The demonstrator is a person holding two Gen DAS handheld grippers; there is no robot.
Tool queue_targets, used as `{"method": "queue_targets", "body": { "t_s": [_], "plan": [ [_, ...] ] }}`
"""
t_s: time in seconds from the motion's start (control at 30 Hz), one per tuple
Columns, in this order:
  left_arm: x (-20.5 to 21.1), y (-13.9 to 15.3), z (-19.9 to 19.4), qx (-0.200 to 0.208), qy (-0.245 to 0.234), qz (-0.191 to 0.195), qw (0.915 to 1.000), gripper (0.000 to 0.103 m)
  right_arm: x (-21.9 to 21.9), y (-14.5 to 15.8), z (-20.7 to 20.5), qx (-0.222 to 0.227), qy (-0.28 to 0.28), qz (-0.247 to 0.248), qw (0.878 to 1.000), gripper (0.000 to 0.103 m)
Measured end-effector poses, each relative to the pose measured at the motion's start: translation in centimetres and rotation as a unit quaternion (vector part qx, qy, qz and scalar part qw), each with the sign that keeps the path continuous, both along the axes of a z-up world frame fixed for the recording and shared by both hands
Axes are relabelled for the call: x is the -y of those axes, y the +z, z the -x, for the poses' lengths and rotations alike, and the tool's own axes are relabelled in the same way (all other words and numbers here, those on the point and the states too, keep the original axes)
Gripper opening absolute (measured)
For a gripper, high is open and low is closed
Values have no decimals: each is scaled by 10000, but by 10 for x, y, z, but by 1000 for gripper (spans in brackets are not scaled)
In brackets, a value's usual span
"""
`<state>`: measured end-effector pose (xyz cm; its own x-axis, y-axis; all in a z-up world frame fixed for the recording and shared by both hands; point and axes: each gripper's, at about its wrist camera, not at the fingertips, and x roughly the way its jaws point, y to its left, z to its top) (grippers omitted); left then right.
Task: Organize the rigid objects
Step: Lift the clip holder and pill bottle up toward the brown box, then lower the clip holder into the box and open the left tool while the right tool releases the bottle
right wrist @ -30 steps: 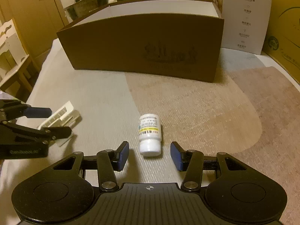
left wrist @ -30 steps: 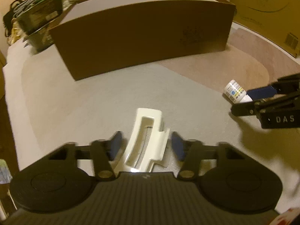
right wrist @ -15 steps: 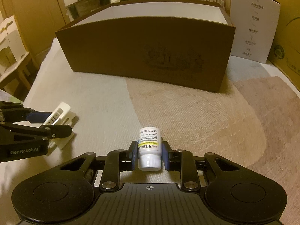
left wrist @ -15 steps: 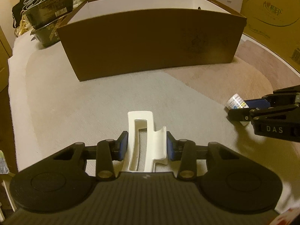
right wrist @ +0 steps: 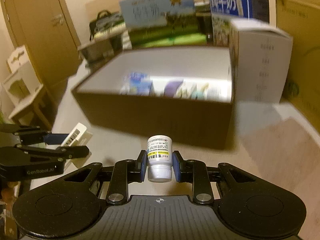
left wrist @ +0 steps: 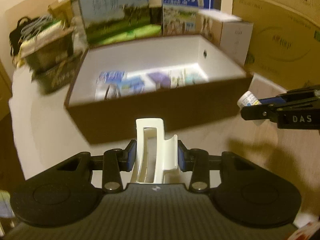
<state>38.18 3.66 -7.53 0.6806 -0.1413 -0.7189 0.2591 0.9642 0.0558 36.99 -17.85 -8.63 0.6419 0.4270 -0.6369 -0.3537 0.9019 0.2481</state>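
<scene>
Both of our grippers have risen since a second ago, and each one now carries its object off the mat, while before both objects lay on it between parted fingers. Our left gripper [left wrist: 154, 158] points down at a slant, and its blue pads are clamped on the two sides of the white plastic holder [left wrist: 154, 150], which stands out forward between them. Our right gripper [right wrist: 159, 164] points down in a similar way, and its pads are pressed together on the small white pill bottle [right wrist: 159, 158], with the cap toward the camera and the label partly in yellow. Each gripper is seen from the side in the other view, with its object at the tip. Earlier we saw only the outer wall of the brown cardboard box [left wrist: 140, 116]; now we look over the wall into the white inside. In the box lie several flat packages [left wrist: 116, 84], blue, purple and pale green, but they are blurred and we cannot read them. Behind the box stand milk cartons [left wrist: 190, 8] and a white carton [right wrist: 262, 60].
</scene>
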Motion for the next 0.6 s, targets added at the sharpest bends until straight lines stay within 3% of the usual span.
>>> {"method": "queue_targets", "body": {
  "t_s": [0.3,0.6],
  "plan": [
    [25,36,-89,155,-72,119,9998,38,2,35,-78,259,-91,-77,9996,27],
    [44,16,-177,-145,45,55,9999,38,-5,19,-162,25,-157,76,9998,28]
  ]
}}
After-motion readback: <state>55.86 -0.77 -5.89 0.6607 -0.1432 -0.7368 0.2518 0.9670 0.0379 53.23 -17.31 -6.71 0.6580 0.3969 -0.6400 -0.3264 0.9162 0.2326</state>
